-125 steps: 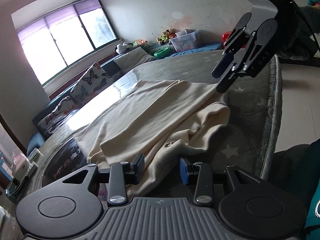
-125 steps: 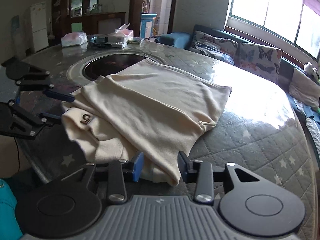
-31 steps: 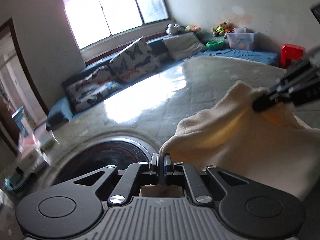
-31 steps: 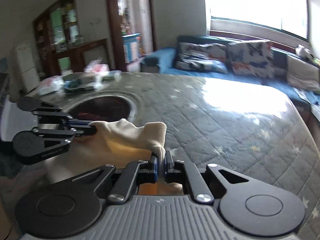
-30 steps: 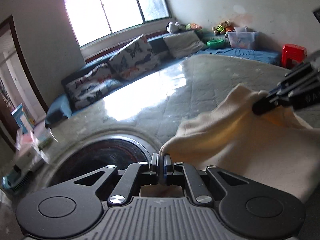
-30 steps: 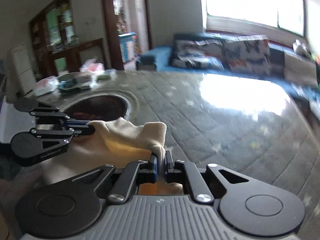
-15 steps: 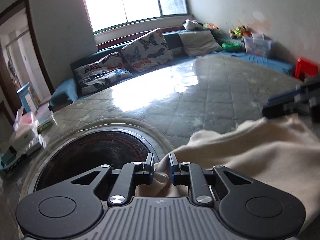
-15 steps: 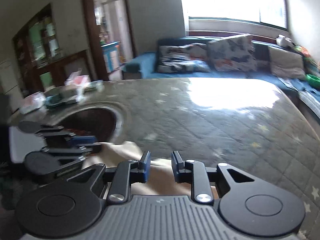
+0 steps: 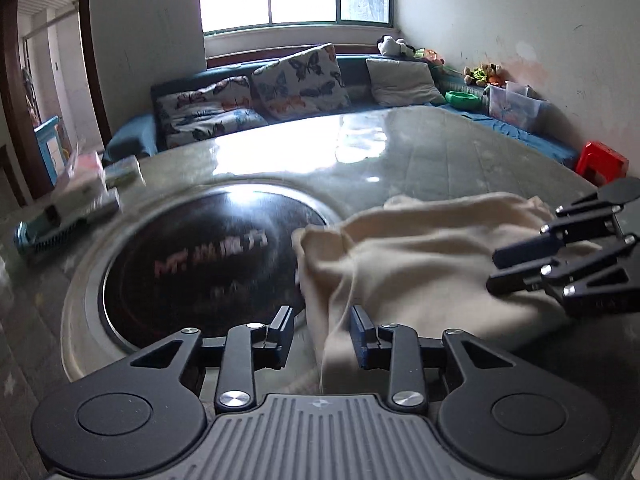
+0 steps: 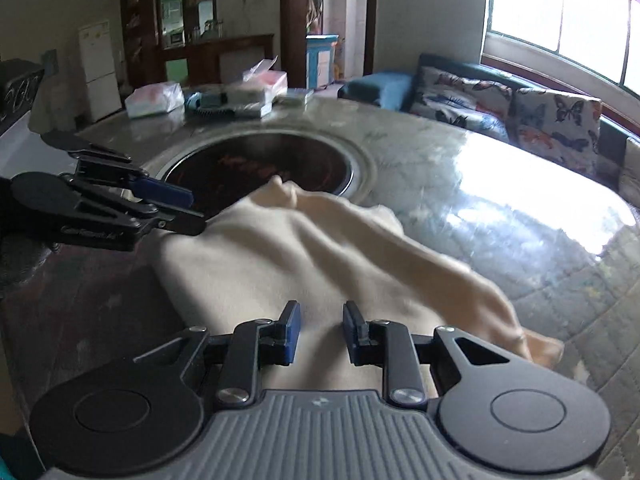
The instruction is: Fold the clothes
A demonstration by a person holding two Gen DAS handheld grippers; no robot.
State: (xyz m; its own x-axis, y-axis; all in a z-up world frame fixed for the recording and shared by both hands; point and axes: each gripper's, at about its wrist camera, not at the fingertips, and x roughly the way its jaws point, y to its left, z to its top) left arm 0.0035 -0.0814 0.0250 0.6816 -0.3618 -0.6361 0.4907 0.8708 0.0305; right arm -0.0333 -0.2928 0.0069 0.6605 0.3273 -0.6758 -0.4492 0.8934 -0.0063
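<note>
Left gripper (image 9: 320, 334) released, jaws just been opening, a loose edge of the cream garment (image 9: 420, 264) lying between the pads but not pinched. Right gripper (image 10: 320, 330) likewise let go, jaws parted just above the cloth, nothing pressed between them. Garment (image 10: 304, 264) spread in a rumpled fold on the quilted table cover (image 10: 500, 184), directly ahead of and under both sets of fingers, its far corner lapping the rim of the round dark inset (image 9: 200, 264) ahead and to the left of the left gripper. From the left wrist view, right gripper (image 9: 520, 266) seen off to the right, hovering over the cloth; from the right wrist view, left gripper (image 10: 176, 208) off to the left, at the garment's edge. Butterfly cushions (image 9: 296, 80) on a sofa far ahead.
</note>
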